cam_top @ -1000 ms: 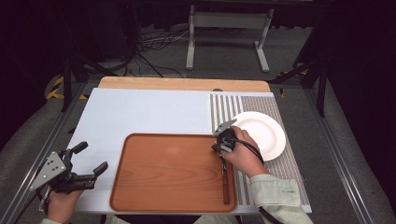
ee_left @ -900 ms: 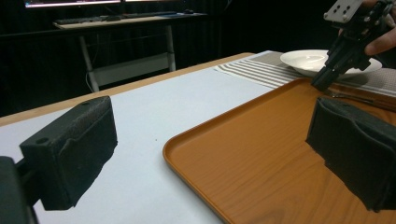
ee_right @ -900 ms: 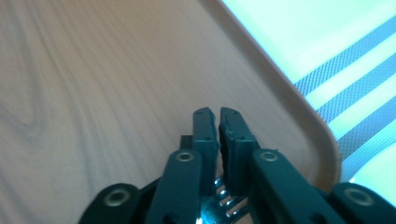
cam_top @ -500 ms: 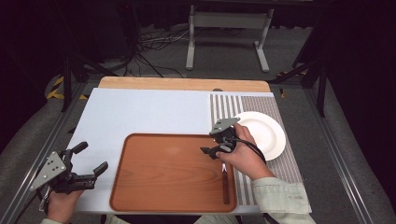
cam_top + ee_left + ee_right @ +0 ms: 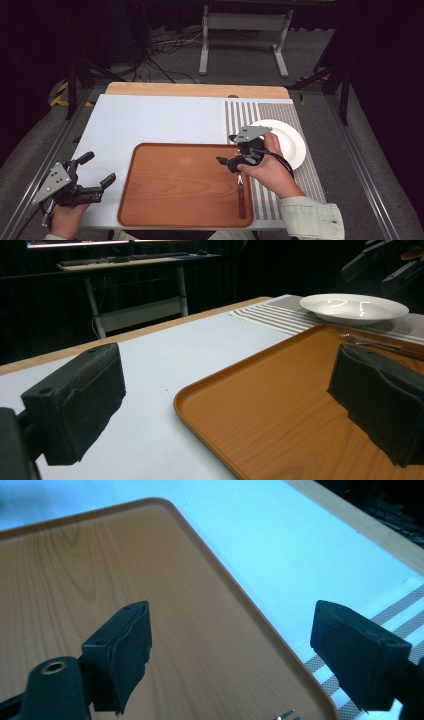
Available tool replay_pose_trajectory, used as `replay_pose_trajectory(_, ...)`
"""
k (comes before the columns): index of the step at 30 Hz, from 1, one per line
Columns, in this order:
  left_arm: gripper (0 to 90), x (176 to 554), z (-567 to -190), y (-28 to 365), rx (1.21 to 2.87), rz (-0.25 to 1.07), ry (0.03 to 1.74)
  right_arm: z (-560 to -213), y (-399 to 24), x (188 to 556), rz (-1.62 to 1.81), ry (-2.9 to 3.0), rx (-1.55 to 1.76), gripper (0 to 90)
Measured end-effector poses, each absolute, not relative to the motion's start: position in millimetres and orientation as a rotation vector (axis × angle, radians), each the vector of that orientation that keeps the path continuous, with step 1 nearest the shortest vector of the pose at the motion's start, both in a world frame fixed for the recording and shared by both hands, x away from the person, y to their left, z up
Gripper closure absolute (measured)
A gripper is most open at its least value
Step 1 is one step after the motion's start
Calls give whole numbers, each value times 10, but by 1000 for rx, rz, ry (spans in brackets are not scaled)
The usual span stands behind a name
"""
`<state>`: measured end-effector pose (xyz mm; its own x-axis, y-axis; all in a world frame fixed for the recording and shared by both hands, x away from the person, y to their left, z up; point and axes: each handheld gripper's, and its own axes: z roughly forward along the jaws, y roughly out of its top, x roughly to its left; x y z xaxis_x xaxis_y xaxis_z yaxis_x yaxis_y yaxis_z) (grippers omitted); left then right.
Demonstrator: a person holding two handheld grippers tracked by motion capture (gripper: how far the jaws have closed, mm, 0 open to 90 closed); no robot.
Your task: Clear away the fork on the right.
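Observation:
A metal fork (image 5: 240, 194) lies along the right inner edge of the brown wooden tray (image 5: 180, 190). Its tines (image 5: 286, 715) show at the bottom of the right gripper view. My right gripper (image 5: 224, 149) hovers just above the fork's far end. Its jaws have just been opening and nothing is between them (image 5: 240, 650). My left gripper (image 5: 100, 167) stands open and empty at the table's front left, beside the tray's left edge (image 5: 227, 405). The left gripper view takes in the tray (image 5: 300, 415), the fork (image 5: 372, 344) and the right gripper (image 5: 385, 265).
A white plate (image 5: 287, 142) sits on the striped placemat (image 5: 310, 175) right of the tray, also seen as the plate (image 5: 355, 307) from the left gripper. Pale blue table cover (image 5: 150, 120) lies behind the tray. A metal stand (image 5: 245, 30) is on the floor beyond the table.
My right gripper has opened and lifted off the fork, which now lies on the tray's right side. The left gripper has stayed put.

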<state>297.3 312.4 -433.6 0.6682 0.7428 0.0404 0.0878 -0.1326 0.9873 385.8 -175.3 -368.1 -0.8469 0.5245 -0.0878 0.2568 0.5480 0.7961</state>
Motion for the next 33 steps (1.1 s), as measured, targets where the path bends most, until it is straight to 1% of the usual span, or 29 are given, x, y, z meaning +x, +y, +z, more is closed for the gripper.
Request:
replay_pose_trajectory(14,24,2975,-4340,3124,1626,650,697,-3562,-2171,3669,1364,2299,667,165)
replay_pose_trajectory(23,24,2977,-4343,3125,1622,649,701,-3596,-2423,3569,1432,2215,678,164)
replay_pose_trajectory(33,24,2976,-4346,3128,1615,652,707,-3711,-2679,3468,1470,2138,705,163)
